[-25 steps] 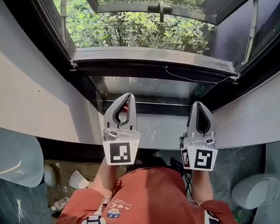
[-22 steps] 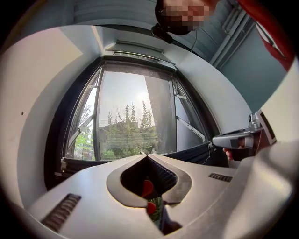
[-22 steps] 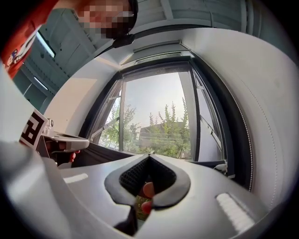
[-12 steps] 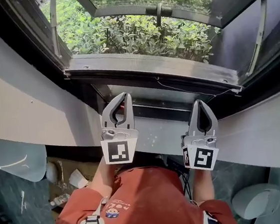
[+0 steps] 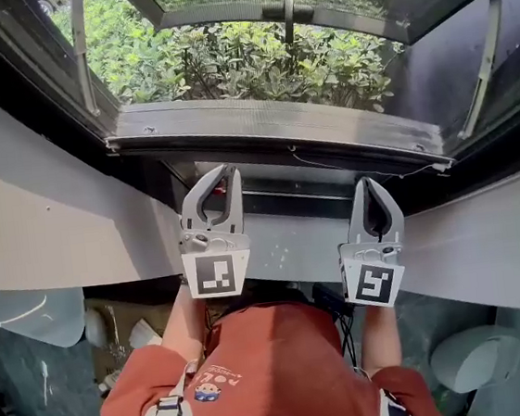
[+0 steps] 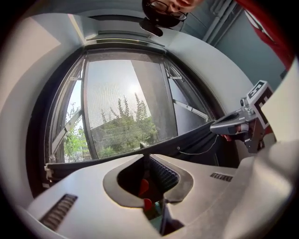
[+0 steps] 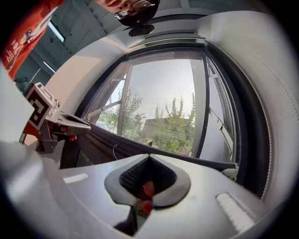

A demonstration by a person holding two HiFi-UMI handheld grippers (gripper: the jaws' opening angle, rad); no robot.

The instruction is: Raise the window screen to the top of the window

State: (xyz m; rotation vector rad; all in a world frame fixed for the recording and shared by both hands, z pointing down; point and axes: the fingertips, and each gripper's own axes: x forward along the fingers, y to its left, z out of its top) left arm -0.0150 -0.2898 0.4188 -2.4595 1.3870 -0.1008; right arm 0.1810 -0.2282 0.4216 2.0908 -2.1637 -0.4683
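The window screen [image 6: 124, 109] is hanging low in the window, its mesh stretching down to a dark bottom bar [image 5: 270, 128] that is running across just above the sill [image 5: 288, 246]. A thin cord [image 5: 349, 172] is dangling from that bar.

The mesh is looking light and soft, so I am judging it easy to poke or tear. The bar is looking stiff, and that is where the hold is belonging, at two places set apart so the screen is rising level (a lopsided pull is likely to jam it in its side tracks). It is probably weighing little, though a spring roller may be tugging on it.

The bar is lying just beyond both claw tips, and neither is touching it. The left claw [image 5: 228, 171] is pointing at it with its jaws opening and nothing between them. The right claw [image 5: 370, 181] is sitting closed and empty beside it.

Outside, green bushes [image 5: 253, 63] are showing through the glass.
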